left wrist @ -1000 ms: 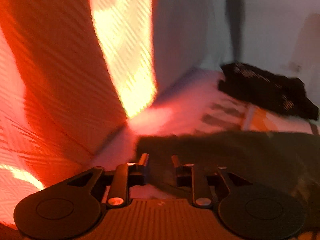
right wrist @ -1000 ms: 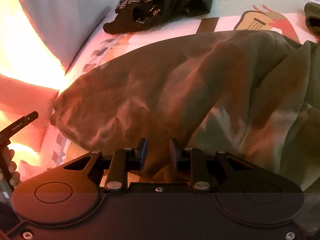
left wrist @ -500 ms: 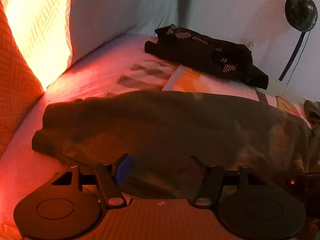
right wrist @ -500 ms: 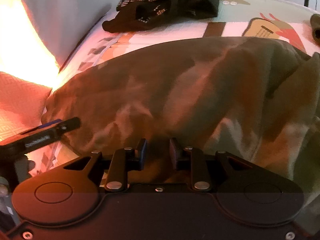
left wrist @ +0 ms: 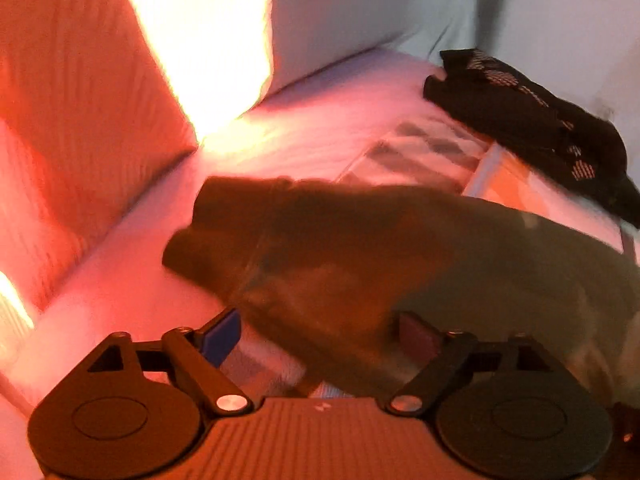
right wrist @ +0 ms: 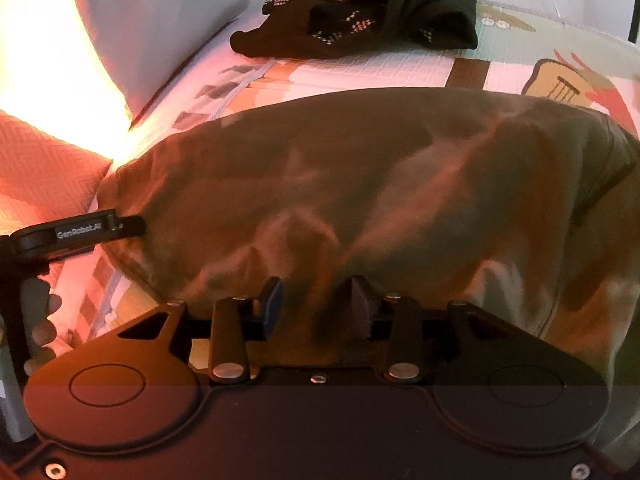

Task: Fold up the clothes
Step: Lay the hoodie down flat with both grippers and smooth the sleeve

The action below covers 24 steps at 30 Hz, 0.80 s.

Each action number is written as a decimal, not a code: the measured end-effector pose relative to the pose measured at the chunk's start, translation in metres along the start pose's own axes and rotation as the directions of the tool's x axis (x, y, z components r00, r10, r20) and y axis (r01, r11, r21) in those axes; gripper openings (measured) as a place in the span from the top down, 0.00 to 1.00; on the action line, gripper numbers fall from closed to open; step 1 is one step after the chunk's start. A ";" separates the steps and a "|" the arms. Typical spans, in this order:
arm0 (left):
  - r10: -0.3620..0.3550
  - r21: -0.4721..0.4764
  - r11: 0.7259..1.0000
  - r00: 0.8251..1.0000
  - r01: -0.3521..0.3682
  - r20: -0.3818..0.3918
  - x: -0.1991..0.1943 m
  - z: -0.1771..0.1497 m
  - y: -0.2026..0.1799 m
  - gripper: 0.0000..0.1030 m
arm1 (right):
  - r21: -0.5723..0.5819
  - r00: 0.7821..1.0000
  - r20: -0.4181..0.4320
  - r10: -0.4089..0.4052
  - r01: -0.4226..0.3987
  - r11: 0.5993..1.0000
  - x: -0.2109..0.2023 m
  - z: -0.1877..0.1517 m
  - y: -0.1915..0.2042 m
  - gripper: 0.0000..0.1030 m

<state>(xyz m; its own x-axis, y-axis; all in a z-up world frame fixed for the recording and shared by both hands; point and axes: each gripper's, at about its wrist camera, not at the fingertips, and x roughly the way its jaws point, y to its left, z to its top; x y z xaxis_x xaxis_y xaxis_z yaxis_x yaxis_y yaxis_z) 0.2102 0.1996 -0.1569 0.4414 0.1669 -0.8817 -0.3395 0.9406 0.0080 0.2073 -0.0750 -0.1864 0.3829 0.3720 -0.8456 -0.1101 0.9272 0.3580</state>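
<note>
An olive-green garment (left wrist: pixel 400 256) (right wrist: pixel 360 184) lies spread on the patterned bed cover (right wrist: pixel 360 68). My left gripper (left wrist: pixel 320 334) hangs over its left end near the front hem. Its jaws are wide apart and still opening, with the cloth edge lying loose between the pads. In the right wrist view one left finger (right wrist: pixel 80 232) reaches that same end, with a person's hand (right wrist: pixel 44 320) behind it. My right gripper (right wrist: pixel 316 308) sits at the near hem. Its jaws are opening, and a ridge of cloth stands between the pads without being pinched.
A black patterned garment (left wrist: pixel 532 128) (right wrist: pixel 360 12) lies bundled at the far side of the bed. An orange textured cushion (left wrist: pixel 80 100) (right wrist: pixel 36 160) stands at the left under bright glare. A pale wall (left wrist: pixel 340 20) rises behind the bed.
The left jaws went from nearly closed to wide open while the gripper sank toward the garment's left end. The right jaws parted from the cloth fold they pinched.
</note>
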 end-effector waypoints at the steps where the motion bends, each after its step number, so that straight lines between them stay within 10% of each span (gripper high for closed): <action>1: -0.021 -0.022 1.000 1.000 0.021 -0.023 0.002 0.001 0.004 0.14 | 0.006 1.000 -0.001 0.006 -0.006 1.000 0.000 0.000 -0.001 0.64; 8: -0.230 -0.209 0.954 0.972 0.215 -0.048 0.015 0.003 0.020 0.41 | 0.011 1.000 0.007 0.015 -0.015 1.000 0.000 0.000 -0.004 0.64; 15: -0.231 -0.210 0.950 0.973 0.229 0.016 0.000 0.005 0.017 0.89 | 0.019 1.000 0.011 0.016 -0.017 1.000 -0.001 -0.001 -0.004 0.64; 24: -0.168 -0.208 0.961 0.982 0.184 0.092 -0.014 0.008 0.025 0.91 | 0.028 0.998 0.013 0.062 -0.062 0.998 0.004 -0.002 0.006 0.69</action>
<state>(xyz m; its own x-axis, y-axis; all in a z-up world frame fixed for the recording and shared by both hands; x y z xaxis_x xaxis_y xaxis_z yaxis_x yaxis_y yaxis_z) 0.2024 0.2238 -0.1403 0.5663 0.0328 -0.8235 -0.4181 0.8725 -0.2528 0.2070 -0.0678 -0.1887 0.3869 0.4282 -0.8167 -0.1084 0.9006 0.4208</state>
